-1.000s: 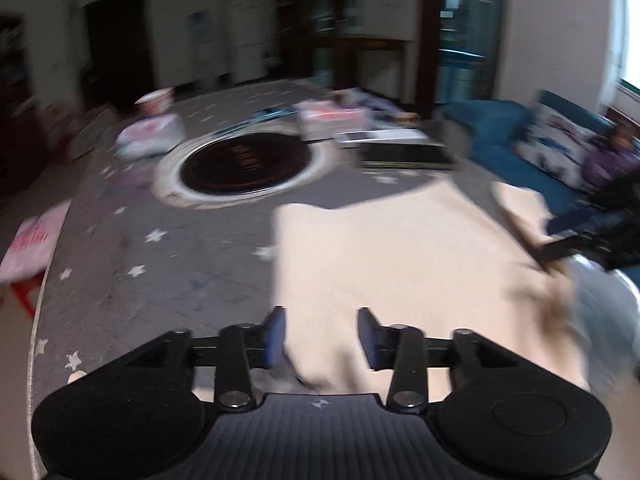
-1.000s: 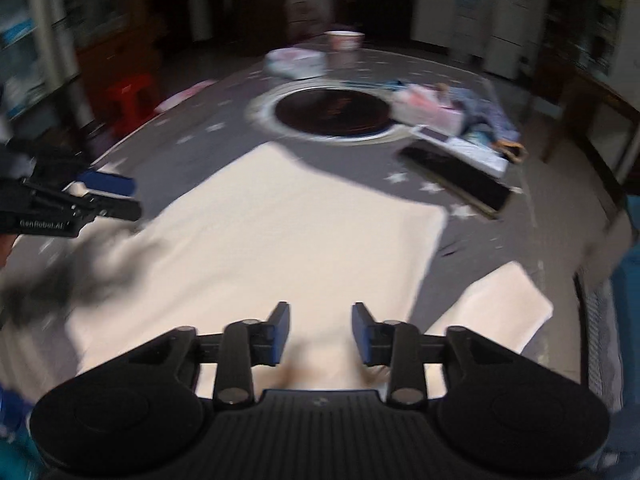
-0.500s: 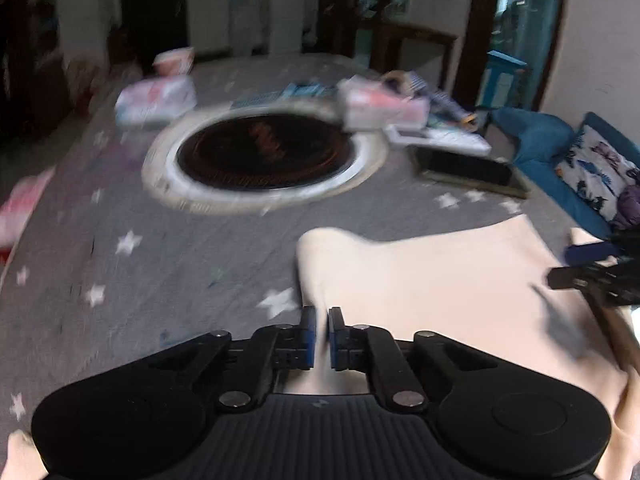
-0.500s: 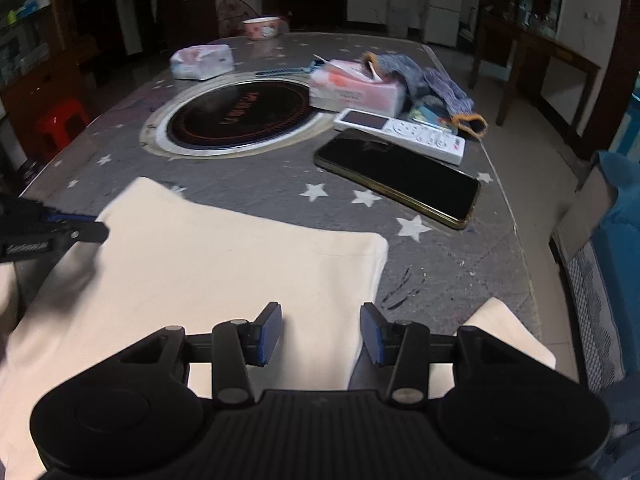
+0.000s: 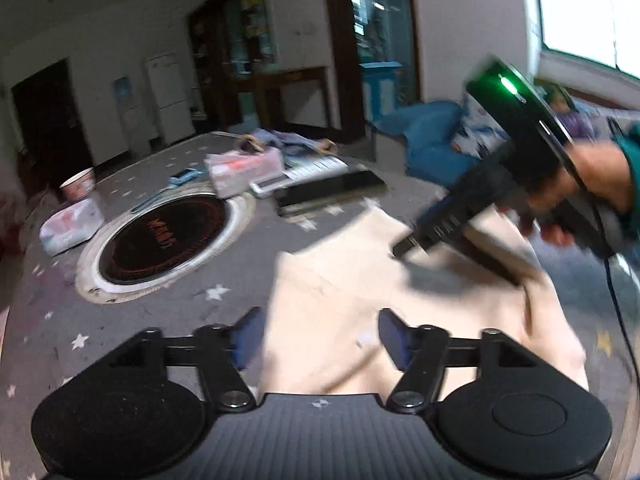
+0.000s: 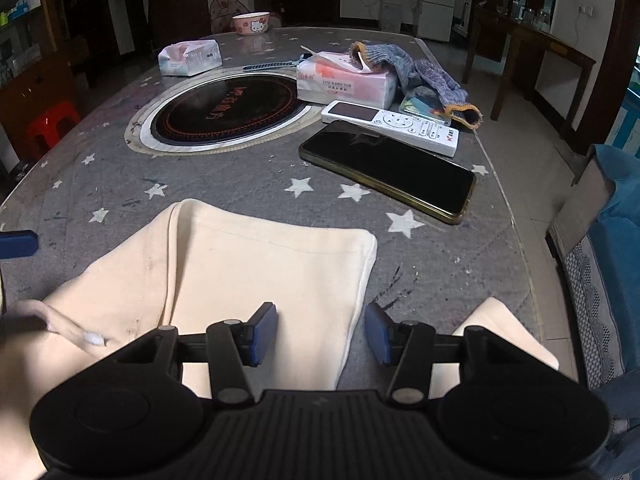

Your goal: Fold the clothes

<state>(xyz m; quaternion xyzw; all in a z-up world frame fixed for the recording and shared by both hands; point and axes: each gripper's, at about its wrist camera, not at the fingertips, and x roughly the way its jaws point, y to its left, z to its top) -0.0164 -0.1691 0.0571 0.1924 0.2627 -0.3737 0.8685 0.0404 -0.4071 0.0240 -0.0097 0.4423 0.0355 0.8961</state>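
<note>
Right now my left gripper (image 5: pixel 318 334) and right gripper (image 6: pixel 320 330) both gape wide, holding nothing, over the cream garment (image 6: pixel 260 272) at six o'clock on the table (image 6: pixel 240 184). One panel lies doubled over; a loose flap (image 6: pixel 508 332) at four o'clock wants tidying. Phone (image 6: pixel 390 168) at one o'clock beyond.

A phone (image 6: pixel 390 170) lies on the starred tablecloth (image 6: pixel 224 184), touching a white remote (image 6: pixel 390 127) behind it. Beyond them sit a tissue pack (image 6: pixel 346 82) under a knit sock (image 6: pixel 416 74), a round cooktop (image 6: pixel 224 110), another tissue pack (image 6: pixel 190 57) and a pink bowl (image 6: pixel 252 24)
</note>
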